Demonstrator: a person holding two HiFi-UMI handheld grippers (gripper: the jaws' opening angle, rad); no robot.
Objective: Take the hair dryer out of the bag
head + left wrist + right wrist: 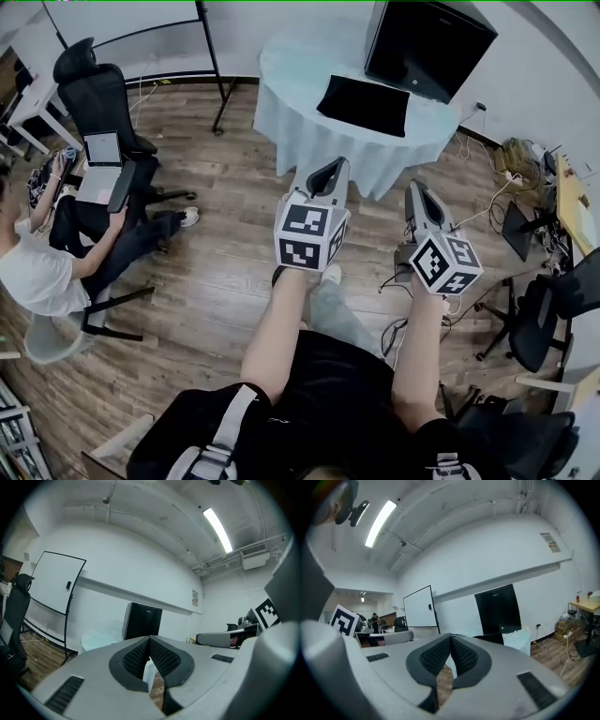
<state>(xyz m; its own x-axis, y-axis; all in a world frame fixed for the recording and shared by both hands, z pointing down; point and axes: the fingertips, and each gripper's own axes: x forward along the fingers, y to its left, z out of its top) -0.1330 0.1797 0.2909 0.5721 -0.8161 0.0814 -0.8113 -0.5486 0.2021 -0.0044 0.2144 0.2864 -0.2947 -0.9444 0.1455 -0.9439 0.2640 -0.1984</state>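
A flat black bag (364,105) lies on the round table (291,70) with a pale cloth, in front of a tall black box (428,45). No hair dryer shows in any view. My left gripper (330,173) is held level in front of the table, short of its near edge, jaws shut and empty. My right gripper (419,197) hangs beside it to the right, also shut with nothing held. In the left gripper view the left gripper (149,639) has its pads pressed together, with the black box (143,619) beyond. The right gripper view shows the right gripper (451,635) closed likewise.
A seated person (37,267) with a laptop (98,164) is on the left, next to a black office chair (94,94). A whiteboard stand (216,75) rises behind the table. Cables (506,187), another chair (539,319) and a desk (577,202) crowd the right side.
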